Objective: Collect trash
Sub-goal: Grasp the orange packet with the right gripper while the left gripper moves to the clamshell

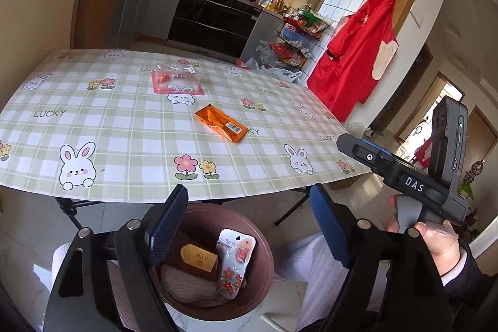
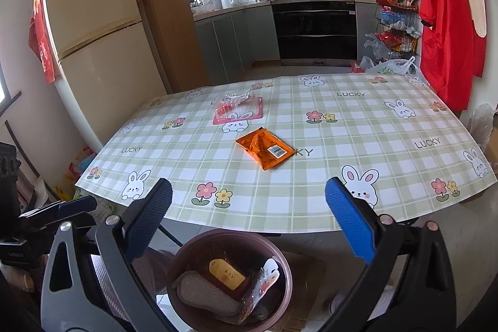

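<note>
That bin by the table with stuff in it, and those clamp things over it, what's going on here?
A person is clearing trash off the table into the brown bin, using a handheld gripper in each hand. Both the left gripper and the right gripper are open and empty, held above the bin. It already holds a few packets and a sponge-like pad. An orange wrapper and a clear plastic package lie on the table, not yet collected.

Bright daylight, soft shadows; strong fisheye bending at edges (dark corner vignette); focus sharp.
</note>
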A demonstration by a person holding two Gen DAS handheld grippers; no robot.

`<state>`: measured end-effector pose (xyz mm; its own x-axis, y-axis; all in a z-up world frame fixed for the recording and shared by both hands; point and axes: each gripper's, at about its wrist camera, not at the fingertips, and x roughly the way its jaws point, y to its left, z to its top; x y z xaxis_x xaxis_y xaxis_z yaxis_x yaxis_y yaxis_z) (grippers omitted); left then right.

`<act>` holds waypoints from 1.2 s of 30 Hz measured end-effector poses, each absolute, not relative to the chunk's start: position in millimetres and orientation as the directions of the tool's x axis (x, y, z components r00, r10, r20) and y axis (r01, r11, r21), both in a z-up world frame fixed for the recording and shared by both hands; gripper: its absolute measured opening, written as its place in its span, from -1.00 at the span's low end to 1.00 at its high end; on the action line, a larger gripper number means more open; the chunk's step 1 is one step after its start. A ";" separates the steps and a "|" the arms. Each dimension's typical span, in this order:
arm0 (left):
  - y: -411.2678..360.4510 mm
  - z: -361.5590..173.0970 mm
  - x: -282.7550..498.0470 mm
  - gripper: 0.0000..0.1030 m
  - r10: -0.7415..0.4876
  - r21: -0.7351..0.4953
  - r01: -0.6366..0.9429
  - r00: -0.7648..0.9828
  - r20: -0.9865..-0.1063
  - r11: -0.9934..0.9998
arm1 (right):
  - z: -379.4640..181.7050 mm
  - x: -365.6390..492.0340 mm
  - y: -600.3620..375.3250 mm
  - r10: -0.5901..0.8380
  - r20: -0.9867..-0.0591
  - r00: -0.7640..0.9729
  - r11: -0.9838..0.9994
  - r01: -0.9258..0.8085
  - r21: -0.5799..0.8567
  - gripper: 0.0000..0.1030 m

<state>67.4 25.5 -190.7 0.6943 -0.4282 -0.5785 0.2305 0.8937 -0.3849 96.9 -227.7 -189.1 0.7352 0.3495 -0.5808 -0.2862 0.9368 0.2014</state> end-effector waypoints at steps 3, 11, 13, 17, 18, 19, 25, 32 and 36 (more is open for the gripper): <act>32.0 -192.3 68.0 0.66 -0.410 -0.393 0.199 0.703 -0.581 0.898 | -191.1 97.8 -226.1 0.347 -0.587 0.731 0.938 -0.286 0.197 0.89; 41.4 -198.4 70.1 0.70 -0.380 -0.395 0.153 0.705 -0.599 0.906 | -200.1 99.7 -224.9 0.339 -0.606 0.719 0.940 -0.282 0.191 0.89; 42.4 -201.6 71.5 0.70 -0.376 -0.397 0.144 0.701 -0.606 0.907 | -204.2 101.3 -224.9 0.335 -0.617 0.712 0.941 -0.279 0.189 0.89; 46.0 -210.6 74.1 0.70 -0.364 -0.400 0.118 0.693 -0.622 0.909 | -215.6 107.0 -225.8 0.322 -0.642 0.695 0.946 -0.268 0.184 0.89; 47.2 -212.9 75.4 0.70 -0.361 -0.400 0.112 0.690 -0.627 0.910 | -218.6 108.6 -226.1 0.319 -0.649 0.690 0.947 -0.265 0.184 0.89; 48.9 -215.5 76.9 0.70 -0.356 -0.400 0.103 0.688 -0.632 0.910 | -222.3 110.5 -226.6 0.315 -0.657 0.685 0.948 -0.261 0.182 0.89; 59.8 -232.8 88.2 0.70 -0.334 -0.409 0.048 0.667 -0.666 0.911 | -247.0 125.4 -227.7 0.291 -0.707 0.645 0.955 -0.245 0.171 0.89; 72.0 -252.2 106.3 0.70 -0.318 -0.407 0.012 0.644 -0.696 0.913 | -273.8 158.8 -223.3 0.272 -0.757 0.594 0.952 -0.283 0.120 0.89; 79.1 -258.0 121.2 0.70 -0.311 -0.404 0.000 0.639 -0.704 0.915 | -282.2 192.7 -213.6 0.282 -0.766 0.577 0.931 -0.358 0.073 0.89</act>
